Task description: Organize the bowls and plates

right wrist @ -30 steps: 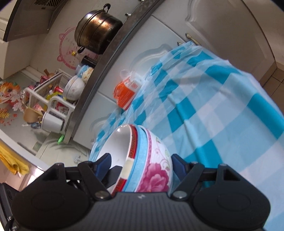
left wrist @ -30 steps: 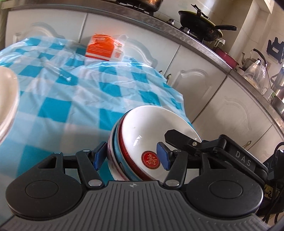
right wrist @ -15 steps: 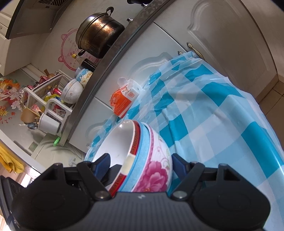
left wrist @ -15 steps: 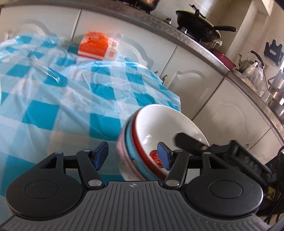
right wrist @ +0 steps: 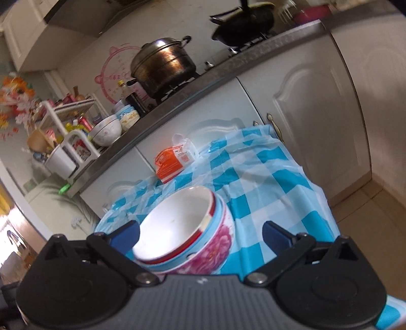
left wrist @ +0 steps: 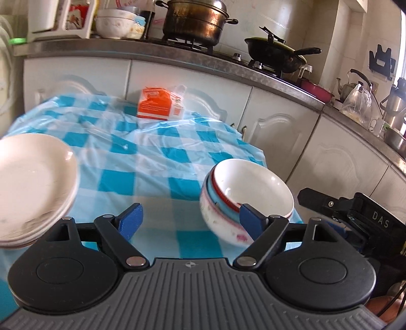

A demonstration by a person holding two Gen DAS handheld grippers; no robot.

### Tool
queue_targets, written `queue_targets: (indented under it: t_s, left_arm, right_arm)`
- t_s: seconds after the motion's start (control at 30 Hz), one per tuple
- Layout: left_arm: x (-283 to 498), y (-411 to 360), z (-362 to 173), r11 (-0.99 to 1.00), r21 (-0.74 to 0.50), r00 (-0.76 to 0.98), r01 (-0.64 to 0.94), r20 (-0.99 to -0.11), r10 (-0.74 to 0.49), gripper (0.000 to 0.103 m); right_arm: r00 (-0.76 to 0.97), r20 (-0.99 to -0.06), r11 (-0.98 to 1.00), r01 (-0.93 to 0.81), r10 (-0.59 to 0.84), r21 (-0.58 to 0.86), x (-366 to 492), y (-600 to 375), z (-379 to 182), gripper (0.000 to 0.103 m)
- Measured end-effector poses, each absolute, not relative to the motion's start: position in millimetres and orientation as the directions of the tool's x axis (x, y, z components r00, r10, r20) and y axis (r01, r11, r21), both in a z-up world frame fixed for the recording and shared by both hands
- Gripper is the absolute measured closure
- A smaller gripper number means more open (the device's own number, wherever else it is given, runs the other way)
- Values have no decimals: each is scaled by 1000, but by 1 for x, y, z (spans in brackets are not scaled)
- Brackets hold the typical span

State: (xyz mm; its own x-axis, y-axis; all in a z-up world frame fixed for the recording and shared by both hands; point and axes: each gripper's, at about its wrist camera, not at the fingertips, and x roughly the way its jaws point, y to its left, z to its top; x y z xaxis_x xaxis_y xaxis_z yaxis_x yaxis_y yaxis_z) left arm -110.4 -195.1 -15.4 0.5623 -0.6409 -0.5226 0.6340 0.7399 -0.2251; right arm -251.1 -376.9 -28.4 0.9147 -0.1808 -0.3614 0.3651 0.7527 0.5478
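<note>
A stack of nested bowls, white inside with red, blue and pink floral rims, stands on the blue checked tablecloth near its right edge. It also shows in the right wrist view. My left gripper is open and empty, with its right fingertip just in front of the stack. My right gripper is open, its fingers on either side of the stack without touching it. A stack of white plates sits at the left of the table.
An orange and white packet lies at the table's far edge against the white cabinets. On the counter behind stand a steel pot, a black wok and a dish rack with bowls. The table drops off at the right.
Both grippers opened wide and let go of the bowl stack, which now stands upright on the table instead of tilted. The left gripper drew back, bringing the plate stack into view.
</note>
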Motion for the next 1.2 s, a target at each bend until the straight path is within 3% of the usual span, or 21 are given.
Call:
queue_targets:
  t_s: [0.27, 0.8, 1.2]
  left_arm:
    - [-129, -153, 1, 793, -159, 622, 588, -538, -569, 0]
    - [-163, -87, 27, 880, -66, 746, 470, -504, -436, 0]
    - [-175, -71, 31, 905, -66, 775, 421, -493, -396, 0]
  right_arm:
    - [894, -366, 825, 401, -259, 398, -260, -328, -4, 1]
    - [881, -381, 886, 390, -280, 252, -268, -254, 25, 1]
    - [888, -342, 889, 395, -306, 230, -280, -227, 37, 1]
